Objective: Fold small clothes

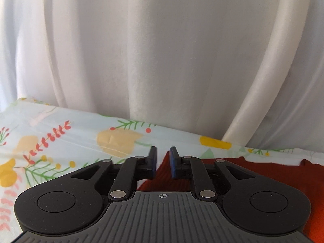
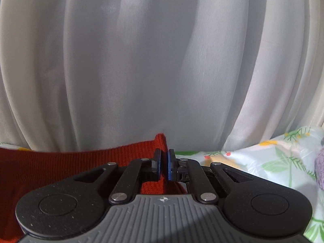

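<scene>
A rust-red ribbed knit garment [image 1: 263, 174] lies on a floral tablecloth [image 1: 60, 141]. In the left wrist view my left gripper [image 1: 163, 158] stands slightly open over the garment's left edge, with red cloth showing between the fingers and a gap on each side. In the right wrist view my right gripper [image 2: 164, 162] is shut on the garment [image 2: 60, 166], pinching a fold that sticks up above the fingertips. The cloth spreads to the left of it.
A white pleated curtain [image 1: 162, 50] hangs close behind the table's far edge. A white curved tube [image 1: 269, 70] runs down in front of it. A lilac knit item [image 2: 320, 166] lies at the right on the tablecloth [image 2: 263, 162].
</scene>
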`<state>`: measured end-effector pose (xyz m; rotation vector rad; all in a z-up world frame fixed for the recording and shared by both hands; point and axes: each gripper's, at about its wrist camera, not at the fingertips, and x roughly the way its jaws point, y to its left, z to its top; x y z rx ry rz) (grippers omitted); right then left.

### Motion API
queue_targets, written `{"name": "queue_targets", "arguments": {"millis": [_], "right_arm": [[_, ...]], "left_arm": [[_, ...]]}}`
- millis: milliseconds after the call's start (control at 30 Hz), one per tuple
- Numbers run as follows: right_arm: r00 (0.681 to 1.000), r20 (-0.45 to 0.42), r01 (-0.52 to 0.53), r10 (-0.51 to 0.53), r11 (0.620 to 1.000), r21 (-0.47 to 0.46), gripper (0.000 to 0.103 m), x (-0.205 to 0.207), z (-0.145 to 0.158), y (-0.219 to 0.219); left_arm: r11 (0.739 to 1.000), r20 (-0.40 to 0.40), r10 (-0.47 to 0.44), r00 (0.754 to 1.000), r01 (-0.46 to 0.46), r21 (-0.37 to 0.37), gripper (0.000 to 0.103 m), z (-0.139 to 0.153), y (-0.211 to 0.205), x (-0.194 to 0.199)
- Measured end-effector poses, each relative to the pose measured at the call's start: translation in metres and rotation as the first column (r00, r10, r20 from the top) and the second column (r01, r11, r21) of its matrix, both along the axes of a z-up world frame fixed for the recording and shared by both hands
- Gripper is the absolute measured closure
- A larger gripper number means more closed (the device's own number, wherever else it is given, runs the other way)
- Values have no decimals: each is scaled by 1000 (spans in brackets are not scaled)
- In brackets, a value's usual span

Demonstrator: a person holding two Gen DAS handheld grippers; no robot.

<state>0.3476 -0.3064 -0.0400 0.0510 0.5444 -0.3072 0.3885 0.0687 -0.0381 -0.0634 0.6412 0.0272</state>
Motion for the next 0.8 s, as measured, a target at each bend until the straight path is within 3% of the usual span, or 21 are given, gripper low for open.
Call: {"name": "queue_targets", "arguments": {"millis": [67,133,167,200,267,333,400,433,500,600,800], "right_arm": [[1000,12,5,-5,1000,2,97,-3,2,2],[999,33,-14,13,998,57,93,-10,7,4],[998,39,-50,46,993,105,85,-13,9,10],[995,44,-97,90,980,173,61,-15,10,16],[980,96,-197,175,930,311,25,-18,6,33],[952,120,-307,283,873,379,25,-15,0,58],[932,146,-361,333,797,485,25,-8,-9,73],[928,155,-366,339,748,554,24,-5,-16,75],[947,120,-304,298,712,633,23,4,-29,72],[954,80,-255,289,643,722,10,9,-50,63],[946,98,-284,310,642,712,9,1,-55,55]], "left_arm": [[998,43,-53,998,54,-25,71,7,-9,-16],[988,68,-131,989,136,-76,45,11,-30,-28],[978,65,-175,982,181,-102,43,13,-43,-33],[967,55,-217,975,222,-121,38,11,-54,-35],[951,37,-275,961,278,-138,31,5,-74,-35],[945,43,-285,958,288,-154,30,-3,-85,-34],[947,26,-236,971,236,-217,26,-12,-81,-29],[942,2,-220,975,213,-259,24,-19,-74,-23],[935,-35,-210,977,190,-300,22,-27,-68,-17],[947,-45,-219,975,202,-250,14,-35,-66,-10],[957,-44,-222,974,209,-202,6,-35,-71,-12]]}}
